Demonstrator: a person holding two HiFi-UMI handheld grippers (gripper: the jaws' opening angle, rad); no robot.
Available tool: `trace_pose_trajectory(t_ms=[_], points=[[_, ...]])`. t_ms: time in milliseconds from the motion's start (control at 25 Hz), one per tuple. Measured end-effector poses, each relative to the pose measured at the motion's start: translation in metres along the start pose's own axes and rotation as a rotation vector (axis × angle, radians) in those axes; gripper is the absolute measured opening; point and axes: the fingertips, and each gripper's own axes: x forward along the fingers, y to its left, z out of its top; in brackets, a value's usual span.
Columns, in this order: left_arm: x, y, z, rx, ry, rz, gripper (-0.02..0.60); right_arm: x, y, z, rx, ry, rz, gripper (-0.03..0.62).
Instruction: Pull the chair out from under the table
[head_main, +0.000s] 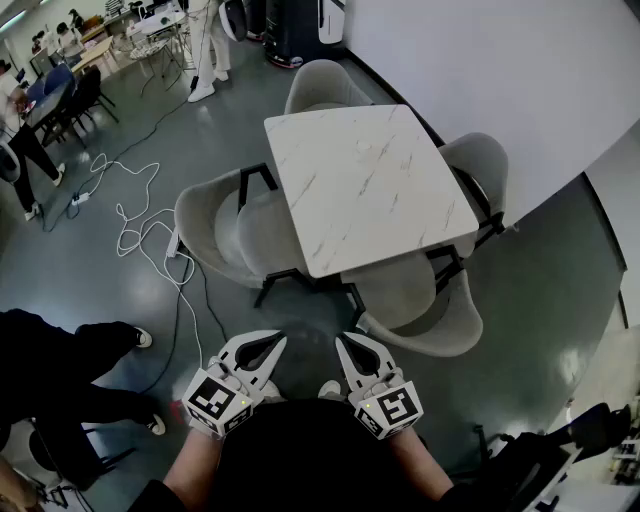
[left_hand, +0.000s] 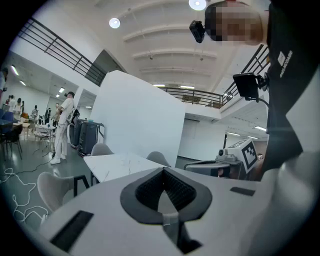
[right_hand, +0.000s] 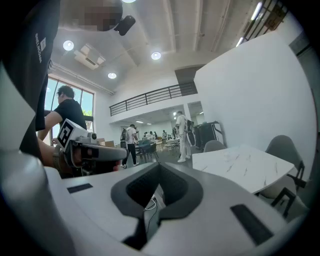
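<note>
We hold the left gripper (head_main: 275, 345) with its jaws pressed together on nothing. Just to its right is the right gripper (head_main: 345, 345), likewise closed and empty. Beyond them, farther right, the grey cushioned shell chair (head_main: 425, 318) sits tucked under the near edge of the white marble-patterned square table (head_main: 365, 185), untouched.

table (head_main: 365, 185) | near chair (head_main: 425, 312) tucked under | left gripper (head_main: 277, 342), right gripper (head_main: 341, 340) short of it

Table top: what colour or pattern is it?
The table top is white with thin grey marble-like veins. The head view shows it best.
</note>
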Motion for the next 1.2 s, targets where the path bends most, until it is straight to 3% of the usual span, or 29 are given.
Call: trace_pose_trajectory(t_ms=[760,1200], points=[[0.045,-0.069,-0.018,0.015,0.036,0.059,0.006,-0.071,-0.046,-0.015,0.015,-0.007,0.045,0.012],[0.080,-0.074,-0.026,0.006,0.067,0.056,0.006,-0.084,-0.095,-0.029,0.091,0.018,-0.019,0.013]])
